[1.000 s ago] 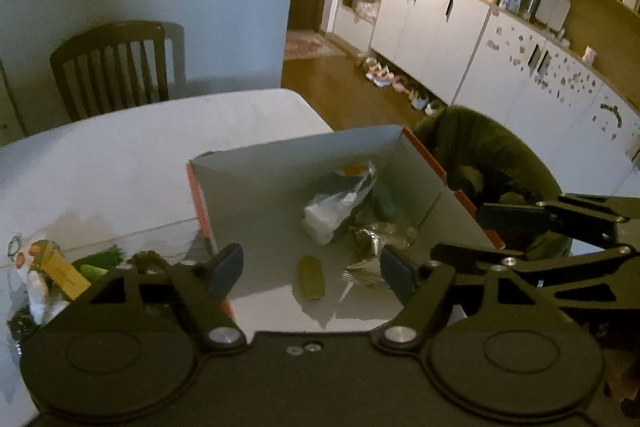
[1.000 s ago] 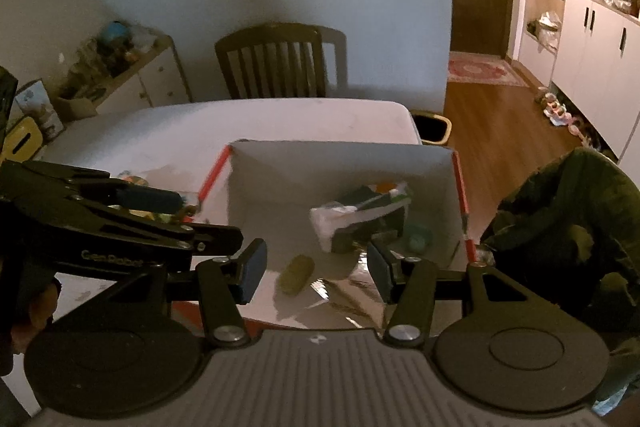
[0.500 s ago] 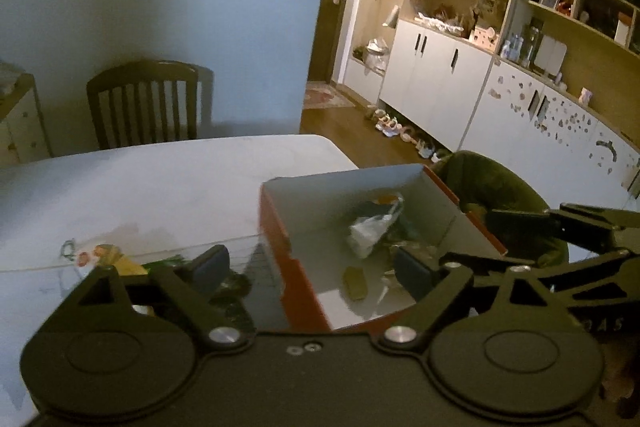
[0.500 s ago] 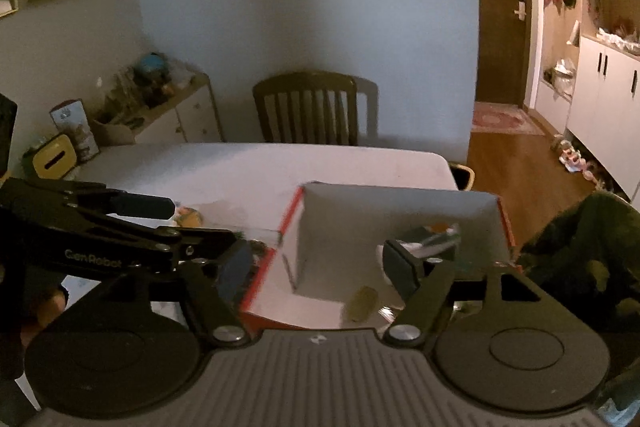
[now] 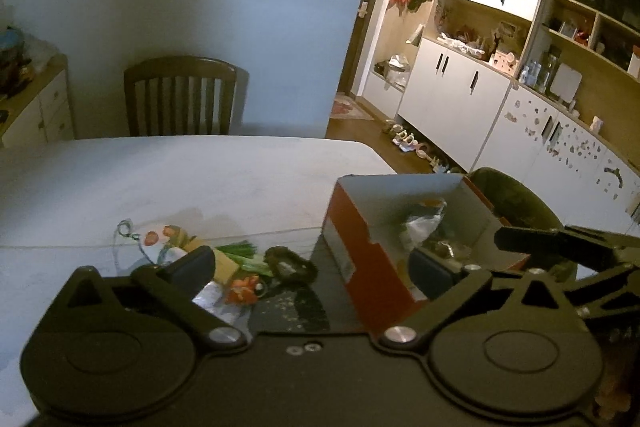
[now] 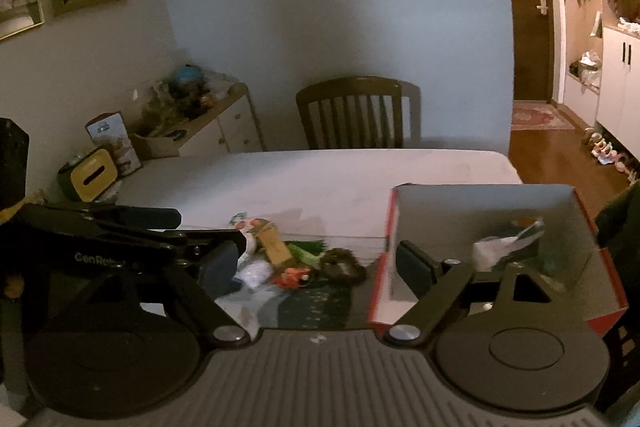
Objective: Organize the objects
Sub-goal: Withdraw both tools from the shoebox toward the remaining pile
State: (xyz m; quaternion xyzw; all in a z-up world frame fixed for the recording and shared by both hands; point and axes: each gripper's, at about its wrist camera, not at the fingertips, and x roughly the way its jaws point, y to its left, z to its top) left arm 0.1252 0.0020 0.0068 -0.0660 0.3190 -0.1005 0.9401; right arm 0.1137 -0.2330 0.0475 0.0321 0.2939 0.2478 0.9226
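The left tool (image 5: 310, 269) and right tool (image 6: 316, 267) are being spread wider, nothing gripped. Loose items (image 6: 288, 259) are left on the tabletop (image 5: 180, 179) beside the red box (image 6: 600, 311).

Matt cardboard box (image 5: 362, 247), wooden chair (image 5: 180, 95), glossy tabletop (image 5: 312, 307)

Both cams mounted right behind the tongs, looking forward and down across the counter (image 5: 168, 179) toward the far wall. Left one angled a bit rightward, catching the white cabinets (image 5: 452, 95) along the side. Right one facing more leftward, picking up the sideboard (image 6: 216, 123) in the corner. Shared in both: the wooden chair (image 5: 178, 95), the red box (image 5: 372, 255), the little pile of clutter (image 6: 288, 259) beside it. Pretty close in, box right under the lenses.
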